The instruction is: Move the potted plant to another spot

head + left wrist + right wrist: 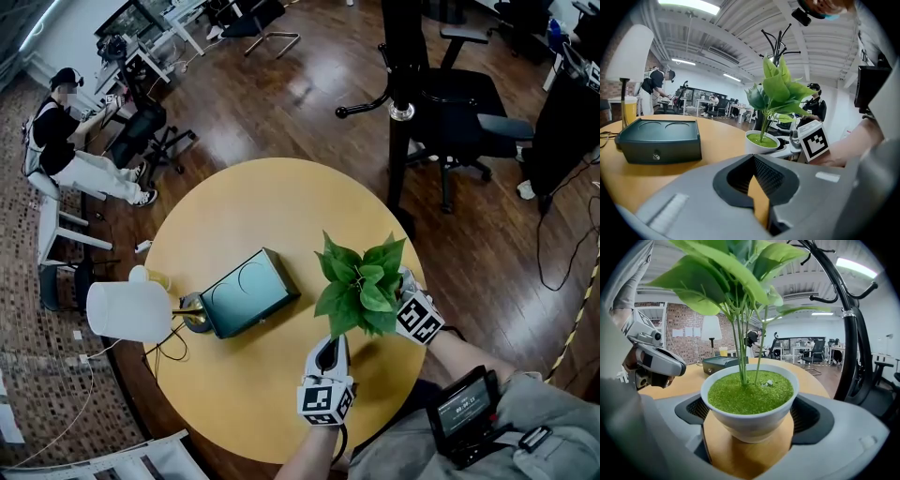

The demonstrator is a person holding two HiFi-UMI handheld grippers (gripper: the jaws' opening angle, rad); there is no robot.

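Observation:
A potted plant (361, 281) with broad green leaves in a small white pot (750, 413) stands near the right edge of the round wooden table (234, 216). My right gripper (750, 427) has its jaws on either side of the pot, pads against its wall, shut on it. In the head view the leaves hide the right gripper's (401, 292) jaw tips. My left gripper (330, 345) hovers over the table just in front of the plant, jaws shut with nothing in them. From the left gripper (759, 197) view, the pot (761, 141) sits a short way ahead.
A dark green box (248, 292) lies mid-table, with a white lamp (129, 309) and a yellow cup (150, 277) at the left edge. A black coat stand (401, 103) and an office chair (464, 112) stand beyond the table. A person (66, 141) sits far left.

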